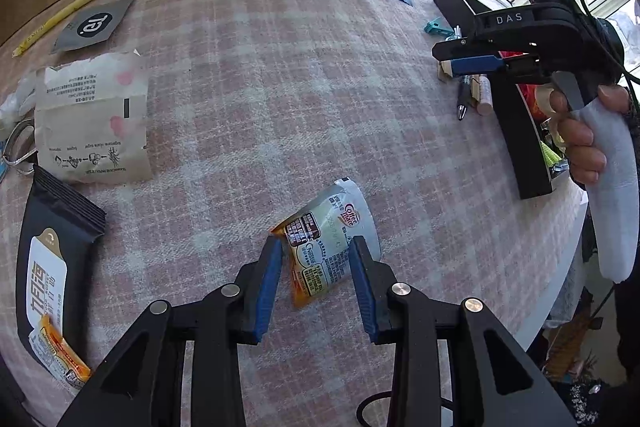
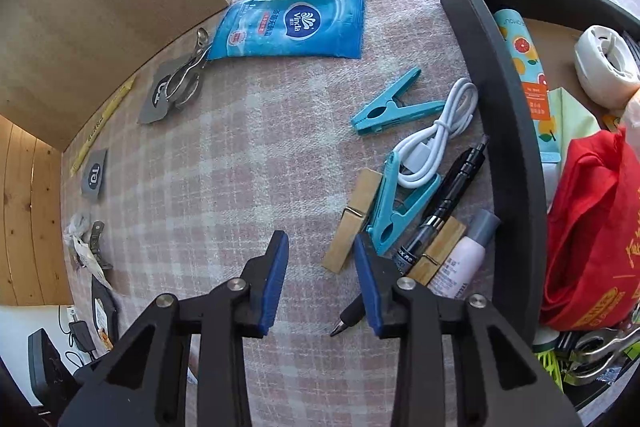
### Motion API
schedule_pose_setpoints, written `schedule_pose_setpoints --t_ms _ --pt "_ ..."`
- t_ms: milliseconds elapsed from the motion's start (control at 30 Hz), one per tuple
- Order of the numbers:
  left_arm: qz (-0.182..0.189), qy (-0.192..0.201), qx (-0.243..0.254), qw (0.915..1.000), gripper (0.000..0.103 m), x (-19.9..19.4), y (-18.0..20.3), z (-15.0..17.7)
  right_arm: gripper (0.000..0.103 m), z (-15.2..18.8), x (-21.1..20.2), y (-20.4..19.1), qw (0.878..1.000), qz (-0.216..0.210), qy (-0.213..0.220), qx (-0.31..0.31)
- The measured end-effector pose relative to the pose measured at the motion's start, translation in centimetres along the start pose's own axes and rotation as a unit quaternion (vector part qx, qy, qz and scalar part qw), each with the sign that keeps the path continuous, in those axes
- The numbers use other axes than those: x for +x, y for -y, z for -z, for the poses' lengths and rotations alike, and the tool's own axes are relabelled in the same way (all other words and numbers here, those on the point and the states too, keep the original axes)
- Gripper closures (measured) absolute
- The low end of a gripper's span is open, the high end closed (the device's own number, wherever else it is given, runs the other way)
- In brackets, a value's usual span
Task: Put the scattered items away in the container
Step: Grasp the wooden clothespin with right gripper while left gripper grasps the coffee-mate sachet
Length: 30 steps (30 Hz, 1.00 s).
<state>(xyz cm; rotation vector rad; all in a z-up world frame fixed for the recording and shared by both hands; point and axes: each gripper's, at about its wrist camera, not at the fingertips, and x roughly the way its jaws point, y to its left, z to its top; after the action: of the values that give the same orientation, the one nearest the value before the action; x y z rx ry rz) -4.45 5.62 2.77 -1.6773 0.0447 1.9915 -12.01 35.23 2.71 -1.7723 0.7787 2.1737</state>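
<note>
The left gripper [image 1: 316,247] stands with its jaws apart on either side of a creamer sachet [image 1: 330,239] that lies flat on the checked tablecloth [image 1: 260,87]; the blue pads flank it, though whether they touch it cannot be told. By this the step in hand looks like the pick of that sachet, and the next move calls for closing on its thin edge and carrying it right to the container. The right gripper [image 2: 320,247] is likewise spread and holds nothing, hovering just beside a wooden peg [image 2: 352,215], a teal clip [image 2: 400,203] and a black pen [image 2: 448,203]. Beyond them lie a white cable [image 2: 440,131] and a blue wipes packet [image 2: 292,27]. The dark container [image 2: 508,107] stands to the right, already holding a red bag [image 2: 592,227] and a tape roll [image 2: 604,67].
</note>
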Motion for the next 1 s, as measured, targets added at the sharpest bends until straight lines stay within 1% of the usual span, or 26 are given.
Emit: schedule_pose_setpoints --t_ms 167,233,267,300,333,467,600,633,667,833,900,1000 --pt "0.001 -0.004 0.013 0.9999 0.070 0.6 0.7 -0.5 0.074 -0.9 0.7 0.1 1.000 0.020 -0.002 0.010" --pt "-0.003 -0.005 0.022 0.9997 0.064 0.8 1.2 -0.6 0.076 -1.1 0.7 -0.3 0.999 0.031 0.003 0.004" --pt "-0.006 -0.005 0.027 0.9996 0.062 1.0 1.5 -0.7 0.077 -1.1 0.7 -0.5 0.999 0.036 0.005 0.000" --pt "-0.012 -0.005 0.034 0.9994 0.060 1.1 1.8 -0.8 0.081 -1.1 0.7 -0.7 0.999 0.040 0.006 -0.005" --pt "-0.021 -0.002 0.039 0.9990 0.060 1.2 2.2 -0.8 0.087 -1.1 0.7 -0.9 0.999 0.041 0.007 -0.010" --pt "-0.053 0.002 0.054 0.9972 0.061 1.5 3.2 -1.1 0.088 -0.9 0.6 -1.6 0.998 0.046 0.014 -0.030" --pt "-0.093 0.013 0.080 0.9924 0.064 1.9 4.4 -0.9 0.089 -0.4 0.5 -2.3 0.998 0.039 0.015 -0.045" --pt "-0.096 0.015 0.083 0.9918 0.069 1.9 4.5 -0.8 0.089 -0.3 0.5 -2.5 0.998 0.035 0.014 -0.048" --pt "-0.093 0.018 0.081 0.9923 0.070 1.7 4.5 -0.7 0.089 -0.1 0.5 -2.6 0.998 0.031 0.013 -0.049" --pt "-0.054 0.031 0.042 0.9972 0.086 0.3 3.1 -0.5 0.089 0.4 0.1 -3.5 0.998 0.015 0.017 -0.053" --pt "-0.045 0.034 0.031 0.9979 0.087 -0.3 2.6 -0.4 0.089 0.7 -0.2 -3.9 0.998 0.009 0.020 -0.056" --pt "-0.046 0.041 0.025 0.9978 0.087 -1.2 2.4 -0.3 0.089 1.5 -1.1 -4.7 0.997 0.002 0.031 -0.067"
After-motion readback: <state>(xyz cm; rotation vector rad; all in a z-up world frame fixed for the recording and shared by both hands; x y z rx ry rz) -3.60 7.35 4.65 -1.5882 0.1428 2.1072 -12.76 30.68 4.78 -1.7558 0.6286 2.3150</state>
